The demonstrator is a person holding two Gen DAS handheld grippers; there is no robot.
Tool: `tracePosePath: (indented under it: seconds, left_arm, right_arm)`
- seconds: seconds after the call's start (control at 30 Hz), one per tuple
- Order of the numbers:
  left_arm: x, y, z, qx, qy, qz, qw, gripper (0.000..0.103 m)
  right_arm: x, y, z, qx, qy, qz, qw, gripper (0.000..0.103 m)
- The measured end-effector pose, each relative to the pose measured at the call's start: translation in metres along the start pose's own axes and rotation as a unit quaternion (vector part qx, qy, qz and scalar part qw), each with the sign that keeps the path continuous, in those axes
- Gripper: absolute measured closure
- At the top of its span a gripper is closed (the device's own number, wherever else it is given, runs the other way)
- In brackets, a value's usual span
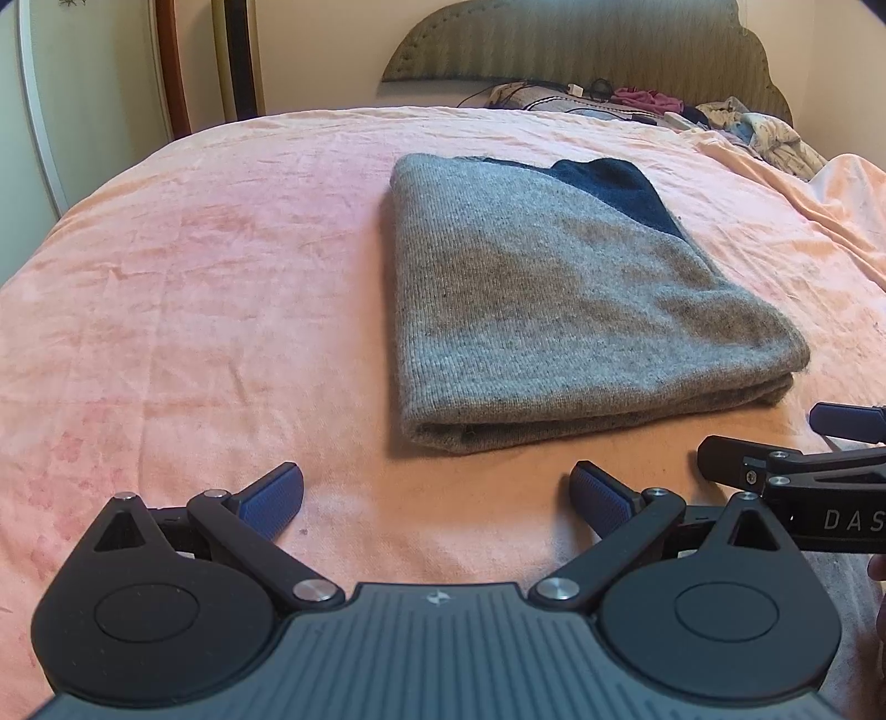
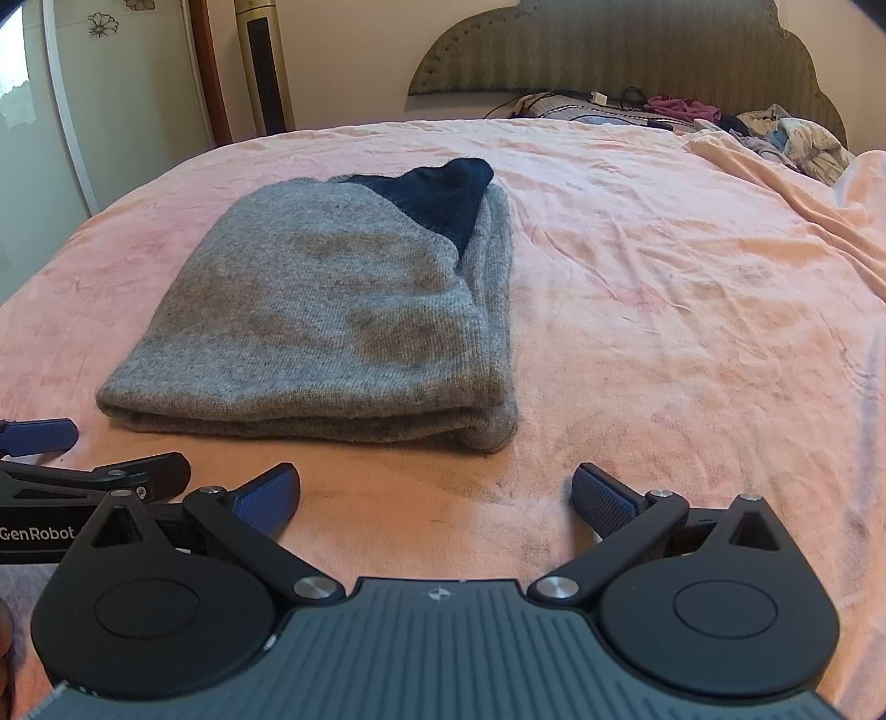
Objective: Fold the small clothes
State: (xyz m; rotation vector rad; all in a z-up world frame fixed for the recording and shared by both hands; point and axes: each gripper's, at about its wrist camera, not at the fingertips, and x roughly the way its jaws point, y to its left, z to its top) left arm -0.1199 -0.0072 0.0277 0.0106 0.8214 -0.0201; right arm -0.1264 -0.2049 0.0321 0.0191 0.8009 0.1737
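From the left wrist view we see the folded grey sweater (image 1: 559, 310) lying on the pink bedspread (image 1: 194, 288), and we take it as our landmark; beyond it, at the head of the bed, a scalloped headboard (image 1: 587, 50) rises, with a heap of loose clothes and cables (image 1: 664, 111) at its foot; far left of the sweater stand a white door frame and a wooden post. Our left gripper (image 1: 437, 501) hovers just short of the sweater's near fold, its jaws spread wide and empty; the right gripper (image 1: 797, 448) enters on the near right of the sweater, its blue-padded fingers apart with nothing between them; nothing lies between either tool and the cloth. The sweater's long axis runs away from us toward the headboard, a dark navy panel (image 1: 614, 188) showing at the far end.

From the right wrist view the sweater (image 2: 326, 321) sits left of centre, its thick folded edge facing us and its navy part (image 2: 443, 194) pointing at the headboard (image 2: 626, 50); our right gripper (image 2: 437, 501) stands released, clear of the cloth; the left gripper (image 2: 61, 459) shows near the sweater's near left corner.
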Motion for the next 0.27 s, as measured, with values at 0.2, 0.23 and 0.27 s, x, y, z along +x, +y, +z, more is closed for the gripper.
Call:
tracePosePath:
  seconds: [0.2,0.23,0.27]
  left_arm:
    - [-0.016,0.014,0.001,-0.013,-0.036,0.023,0.999,0.0]
    - [-0.017,0.022,0.005,-0.016,-0.037,0.024,0.9989,0.0]
    - [-0.017,0.033,0.011,-0.02,-0.036,0.026,0.9988,0.0]
  right_arm:
    - [-0.005,-0.006,0.007,0.008,0.006,0.011,1.0,0.0]
    - [-0.008,-0.016,0.012,0.022,-0.003,0.02,1.0,0.0]
    - [-0.013,-0.03,0.017,0.038,-0.016,0.02,0.999,0.0]
